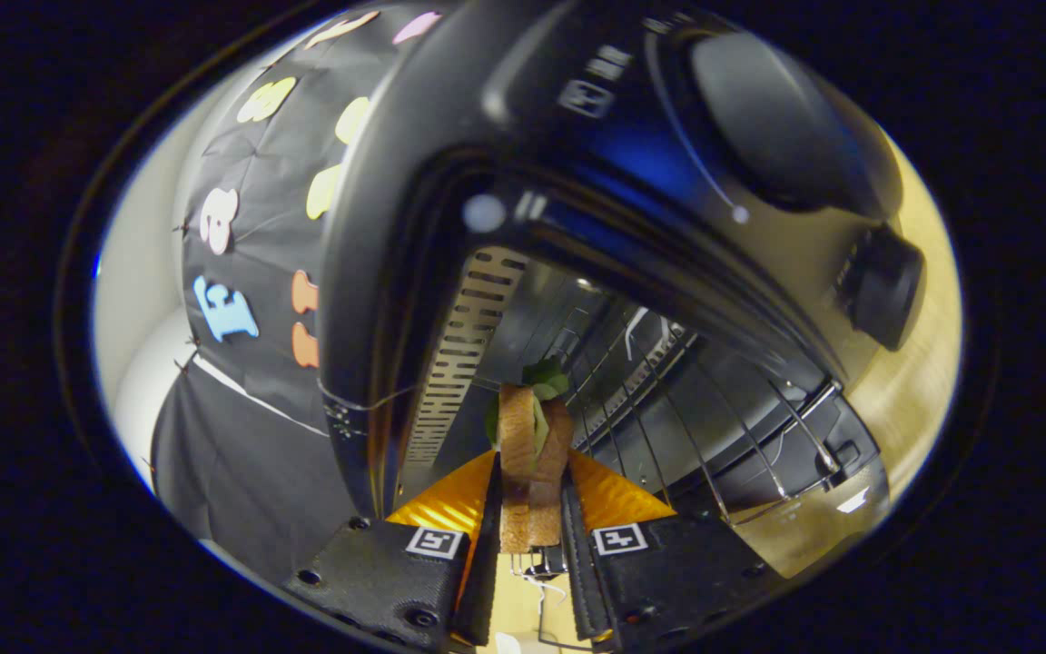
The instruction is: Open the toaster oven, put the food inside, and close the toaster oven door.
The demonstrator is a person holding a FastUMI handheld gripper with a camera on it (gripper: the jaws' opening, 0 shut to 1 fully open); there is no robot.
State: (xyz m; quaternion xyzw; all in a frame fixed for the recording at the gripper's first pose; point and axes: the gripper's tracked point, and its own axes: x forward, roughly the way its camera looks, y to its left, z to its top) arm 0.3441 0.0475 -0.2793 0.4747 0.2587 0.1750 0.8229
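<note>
Right now gripper [532, 509] is clamping the sandwich [532, 445] w/ both fingers — holding it at the open toaster oven [450, 163]. Wire rack [668, 427] is sitting just beyond — door [814, 518] hanging down.

Gripper [532, 490], lower centre of frame: two fingers in black textured casing, broad at the base, tapering forward. Orange-yellow ribbed panels on the upper faces of both fingers. One square black-and-white marker tag per finger, set near the inner edge. Dark screws along the outer and lower edges of the left casing. Thin black inner pads.
</note>
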